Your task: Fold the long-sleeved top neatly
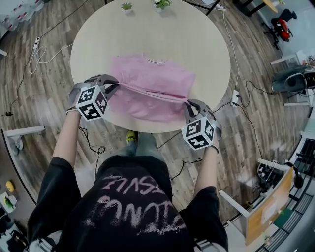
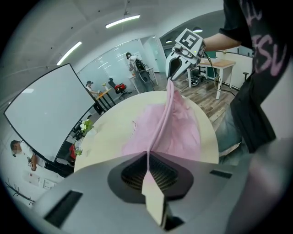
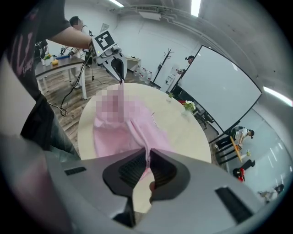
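Left gripper [image 1: 114, 84] and right gripper [image 1: 189, 103] are each clamped tight on the pink long-sleeved top [image 1: 150, 86], pinching the two ends of a taut fold of fabric stretched between them. The rest of the top lies spread near the round table's [image 1: 197, 44] near edge, neckline toward the far edge. Two small potted plants [image 1: 127, 6] stand at that far edge. Cables [image 1: 39, 51] trail over the wooden floor [image 1: 44, 98] around the table.
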